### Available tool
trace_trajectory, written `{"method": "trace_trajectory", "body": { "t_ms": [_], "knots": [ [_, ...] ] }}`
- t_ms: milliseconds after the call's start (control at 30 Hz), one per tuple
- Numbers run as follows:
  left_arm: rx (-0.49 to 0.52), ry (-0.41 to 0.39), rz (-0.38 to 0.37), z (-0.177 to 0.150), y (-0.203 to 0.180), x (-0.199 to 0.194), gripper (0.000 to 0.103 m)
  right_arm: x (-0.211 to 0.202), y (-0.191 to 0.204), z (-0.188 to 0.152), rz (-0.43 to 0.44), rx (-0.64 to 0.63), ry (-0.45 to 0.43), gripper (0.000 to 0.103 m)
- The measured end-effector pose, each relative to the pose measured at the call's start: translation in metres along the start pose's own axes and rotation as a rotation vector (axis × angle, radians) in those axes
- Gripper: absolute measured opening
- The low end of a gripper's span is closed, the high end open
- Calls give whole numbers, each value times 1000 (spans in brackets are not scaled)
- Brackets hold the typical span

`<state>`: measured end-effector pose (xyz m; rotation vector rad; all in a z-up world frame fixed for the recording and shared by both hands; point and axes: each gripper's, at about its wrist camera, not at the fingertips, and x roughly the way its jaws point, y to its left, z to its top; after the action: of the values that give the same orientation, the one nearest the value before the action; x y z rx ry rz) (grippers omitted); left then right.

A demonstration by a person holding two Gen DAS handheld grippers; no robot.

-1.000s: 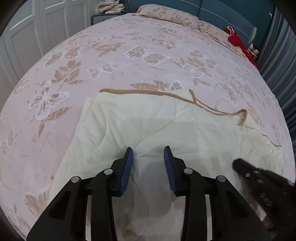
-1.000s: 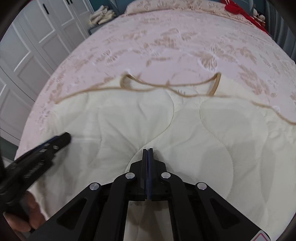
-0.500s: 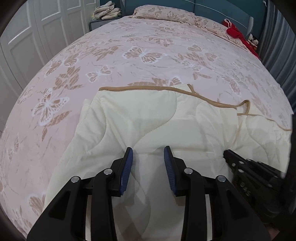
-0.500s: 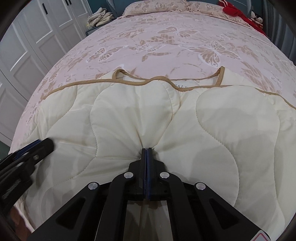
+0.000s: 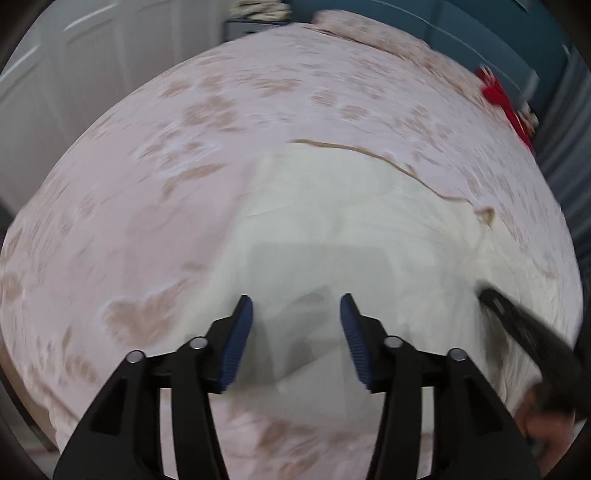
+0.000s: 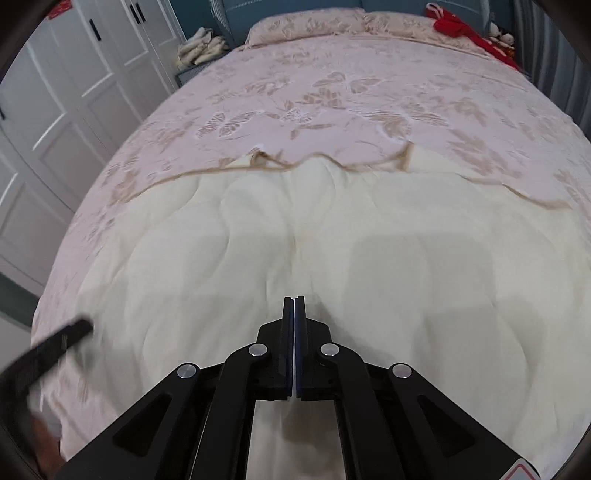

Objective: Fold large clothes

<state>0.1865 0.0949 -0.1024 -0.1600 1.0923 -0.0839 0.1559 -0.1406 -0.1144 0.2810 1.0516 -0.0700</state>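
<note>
Cream quilted fabric, the garment [image 6: 332, 258], lay spread across the near end of the bed [image 6: 332, 92], its tan-trimmed edge [image 6: 325, 162] running along the far side toward 12 o'clock. In the left wrist view, which was blurred, the garment [image 5: 332, 229] filled the middle and the 3 o'clock side, with pink butterfly-print bedding showing from 7 through 11 o'clock.

The left tool [image 5: 295, 325] hung over the garment with its blue pads [image 5: 236, 343] well apart and nothing between them. At about 4 o'clock in that view the right tool [image 5: 517, 325] showed as a dark blurred shape over the cloth.

In the right wrist view the left tool [image 6: 55, 343] appeared as a blurred black bar at 8 o'clock, over the garment's left margin. The right tool [image 6: 294, 306] sat at 6 o'clock with its two fingers pressed together; the pads met over the cream cloth, but whether any fabric was pinched between them could not be told.

Farther off, at 10 o'clock, white wardrobe doors [image 6: 74, 92] stood beside the bed. A pile of folded cloth [image 6: 201, 46] rested on a low stand near 11 o'clock, pillows [image 6: 306, 22] lay at 12 o'clock, and a red item [image 6: 465, 33] sat at 1 o'clock.
</note>
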Motion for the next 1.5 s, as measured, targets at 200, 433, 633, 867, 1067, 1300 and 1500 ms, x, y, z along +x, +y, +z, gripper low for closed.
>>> {"method": "trace_trajectory", "body": {
  "t_ms": [200,433,633,867,1067,1300,1500],
  "knots": [
    [-126,9,-10,-21,45,-5,66,-15,2,-57,-6,-13,46,2],
    [-308,91,-154,-34,68,20,73,7,-2,-63,6,11,89,1],
    [-296,78,-167,-28,52,33,78,19,-13,-64,44,76,108,0],
    [-225,63,-192,-17,30,15,35,23,-16,-65,48,73,111,0],
    [-88,-18,-228,-9,-10,-35,22,23,-22,-67,62,94,105,0],
    [83,-80,-214,-8,-63,-82,21,-19,-29,-81,83,137,46,1],
    [156,-86,-193,-12,-90,-94,20,-25,-35,-96,69,131,60,1]
  ]
}}
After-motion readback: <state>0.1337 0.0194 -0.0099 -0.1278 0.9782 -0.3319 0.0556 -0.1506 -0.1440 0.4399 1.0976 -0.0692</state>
